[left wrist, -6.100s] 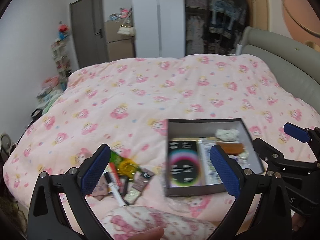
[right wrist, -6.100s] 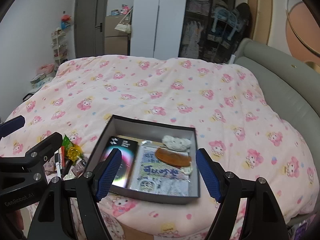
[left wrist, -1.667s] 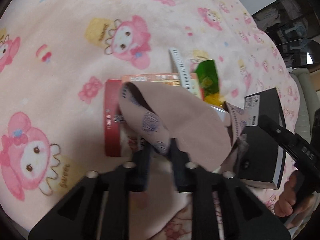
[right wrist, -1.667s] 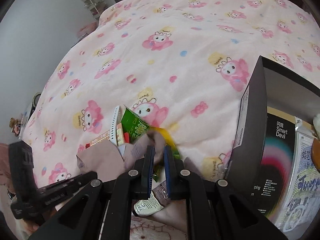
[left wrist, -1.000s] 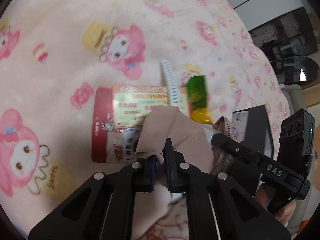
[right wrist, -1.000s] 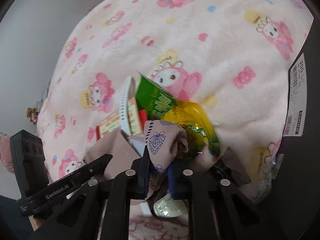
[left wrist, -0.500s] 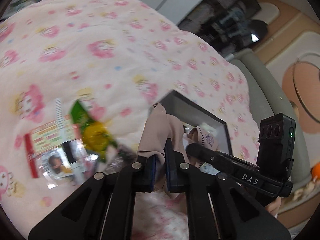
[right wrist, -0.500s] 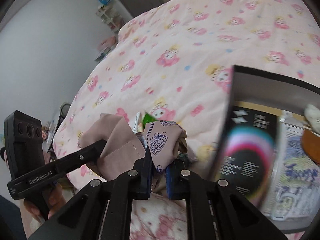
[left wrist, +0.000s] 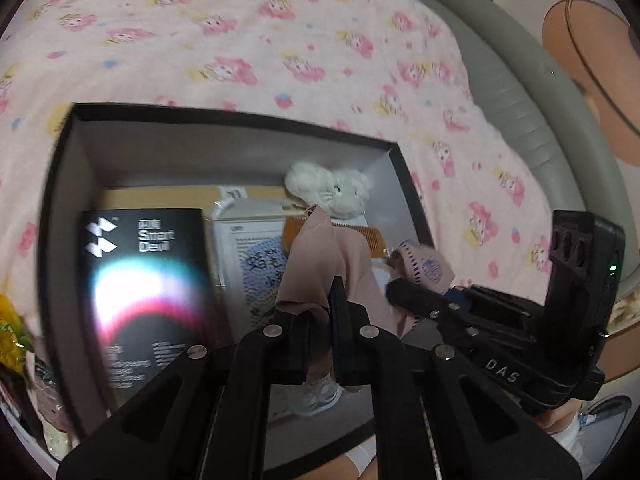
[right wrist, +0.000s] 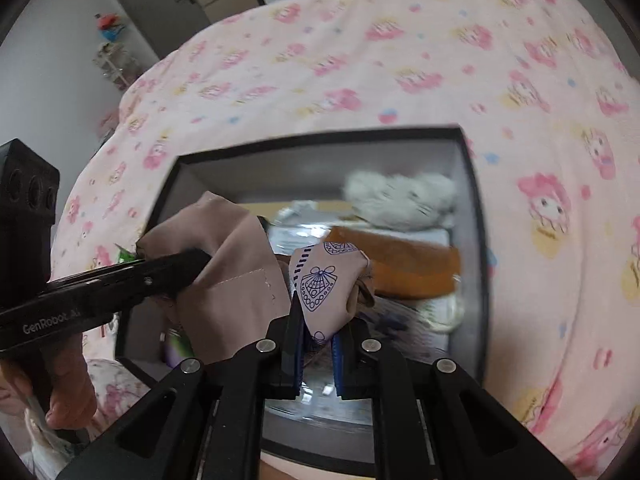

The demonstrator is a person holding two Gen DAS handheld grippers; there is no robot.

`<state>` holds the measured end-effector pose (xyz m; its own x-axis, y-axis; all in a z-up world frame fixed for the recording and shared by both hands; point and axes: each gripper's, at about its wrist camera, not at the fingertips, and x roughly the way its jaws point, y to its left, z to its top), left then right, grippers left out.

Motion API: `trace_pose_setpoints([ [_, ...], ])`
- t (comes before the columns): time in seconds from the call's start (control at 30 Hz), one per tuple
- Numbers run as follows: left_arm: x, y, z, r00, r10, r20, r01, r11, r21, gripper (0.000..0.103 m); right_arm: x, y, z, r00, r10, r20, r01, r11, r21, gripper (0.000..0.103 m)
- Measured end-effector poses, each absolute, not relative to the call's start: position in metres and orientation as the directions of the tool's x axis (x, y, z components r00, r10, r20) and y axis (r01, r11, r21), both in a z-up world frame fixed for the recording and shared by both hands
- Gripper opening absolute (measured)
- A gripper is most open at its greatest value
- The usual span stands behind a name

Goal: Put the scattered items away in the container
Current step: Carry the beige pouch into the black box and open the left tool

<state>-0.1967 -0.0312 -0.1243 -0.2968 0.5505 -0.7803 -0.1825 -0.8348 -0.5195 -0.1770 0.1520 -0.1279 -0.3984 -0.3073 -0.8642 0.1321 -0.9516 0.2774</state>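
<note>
A dusty-pink cloth (left wrist: 320,264) with blue shell prints (right wrist: 320,284) hangs between both grippers, above the open black box (left wrist: 64,168). My left gripper (left wrist: 326,304) is shut on its plain end, and my right gripper (right wrist: 316,320) is shut on its printed end. In the right wrist view the left gripper (right wrist: 196,258) reaches in from the left, its fingers pinching the cloth (right wrist: 228,264). In the box (right wrist: 476,240) lie a black "Smart Devil" carton (left wrist: 148,276), a white plush (left wrist: 332,192), an orange comb (right wrist: 404,268) and a printed packet (left wrist: 256,260).
The box sits on a pink cartoon-print quilt (left wrist: 240,40). A yellow and green wrapper (left wrist: 10,340) and other small items lie outside the box's left wall. A grey padded bed frame (left wrist: 520,92) curves along the right. A hand (right wrist: 68,384) holds the left gripper's handle.
Both grippers lifted the cloth off the pile of scattered items and carried it rightward over the open box. The pile has slid out to the left edge of view.
</note>
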Motion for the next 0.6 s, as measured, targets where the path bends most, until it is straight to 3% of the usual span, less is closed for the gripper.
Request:
trace_pose_setpoints([
  [0.17, -0.206, -0.003, -0.142, -0.269, 0.502, -0.822, -0.181, -0.865, -0.469, 0.009, -0.177, 0.185, -0.129, -0.450, -0.318, -0.834, 0.092, -0.946, 0.311, 0.009],
  [0.33, -0.201, -0.014, -0.152, -0.286, 0.480, -0.830, -0.149, -0.877, -0.456, 0.031, -0.167, 0.191, -0.146, -0.418, -0.302, -0.857, 0.102, -0.953, 0.286, 0.009],
  [0.6, -0.189, -0.049, -0.131, -0.443, 0.549, -0.708, -0.151, -0.825, -0.545, 0.031, -0.158, 0.177, -0.118, -0.546, -0.267, -0.794, 0.146, -0.964, 0.224, 0.011],
])
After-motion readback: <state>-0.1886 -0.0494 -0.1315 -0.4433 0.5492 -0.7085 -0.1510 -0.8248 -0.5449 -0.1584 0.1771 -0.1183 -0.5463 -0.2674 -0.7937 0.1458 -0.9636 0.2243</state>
